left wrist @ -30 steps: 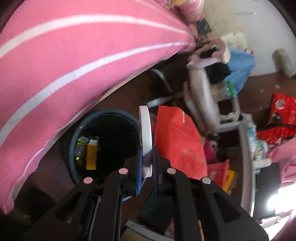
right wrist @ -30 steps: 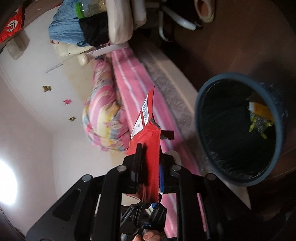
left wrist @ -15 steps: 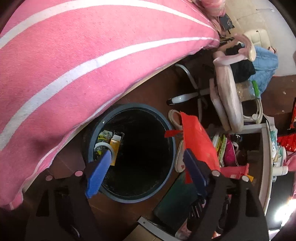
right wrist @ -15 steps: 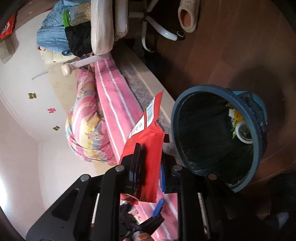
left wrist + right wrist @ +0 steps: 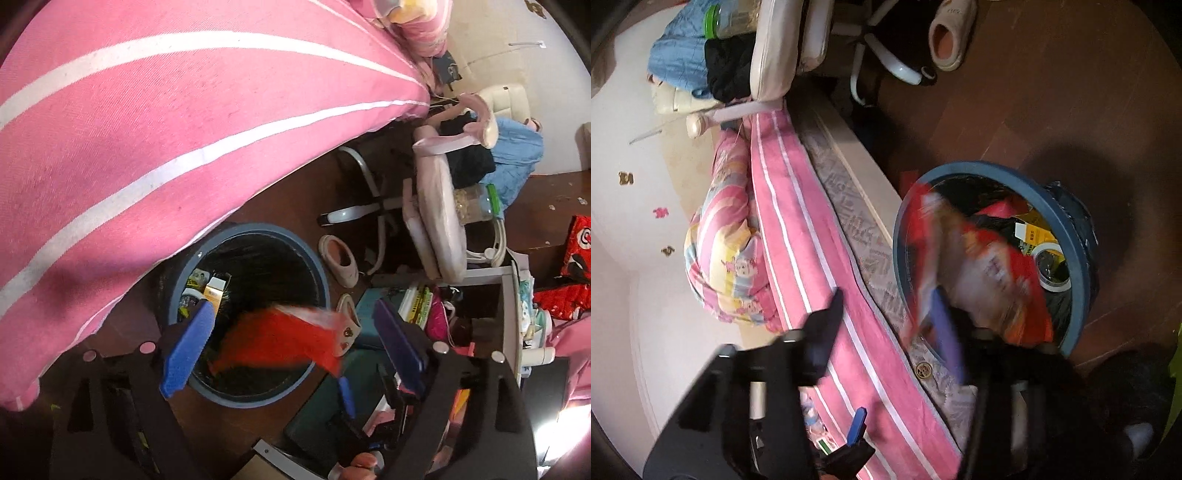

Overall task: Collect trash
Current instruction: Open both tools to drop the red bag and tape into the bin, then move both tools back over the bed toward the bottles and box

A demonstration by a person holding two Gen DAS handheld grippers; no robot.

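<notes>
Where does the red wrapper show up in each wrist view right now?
Left wrist: red wrapper, blurred, low centre, between the open fingers, over the bin mouth.
Right wrist: red wrapper, blurred, right of centre, over the bin mouth.
Shared landmark: the tape roll inside the bin.

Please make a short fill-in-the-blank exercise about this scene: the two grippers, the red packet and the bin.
1. The red packet is blurred above the round ____ bin.
2. Both the left gripper and the right gripper have their fingers ____.
3. A roll of ____ lies inside the bin.
4. The bin stands next to a bed with a ____ striped cover.

Missing words: blue; open; tape; pink
</notes>
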